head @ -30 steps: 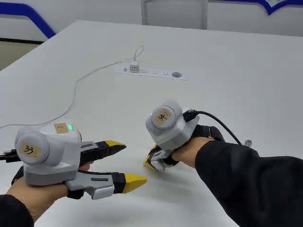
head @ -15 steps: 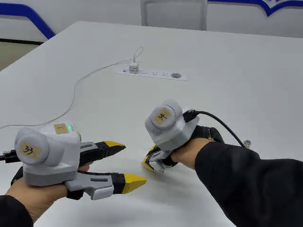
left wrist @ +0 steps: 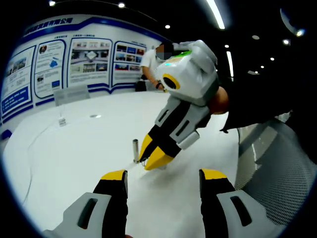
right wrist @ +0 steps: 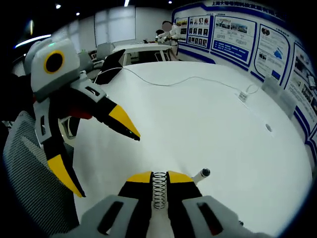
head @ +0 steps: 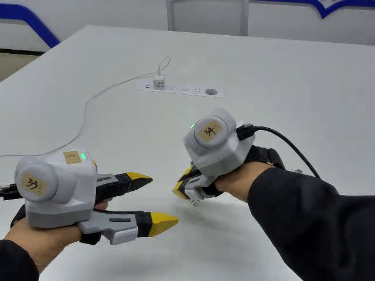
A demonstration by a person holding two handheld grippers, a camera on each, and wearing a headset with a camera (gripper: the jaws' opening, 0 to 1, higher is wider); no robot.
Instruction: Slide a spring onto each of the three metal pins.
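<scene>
My right gripper view shows my right gripper [right wrist: 159, 174] clamped on a small coiled steel spring [right wrist: 159, 191], just beside a silver metal pin [right wrist: 200, 174]. In the head view my hand [head: 234, 182] blocks that. My left gripper [head: 153, 199] gapes empty.

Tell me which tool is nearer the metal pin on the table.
Right. The right tool, shut on a spring, has its tips just beside the metal pin. The left tool is open and sits farther back, with a clear gap to the pin.

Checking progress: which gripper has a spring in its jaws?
The right gripper, shut on a spring; the left gripper is open and empty.
</scene>
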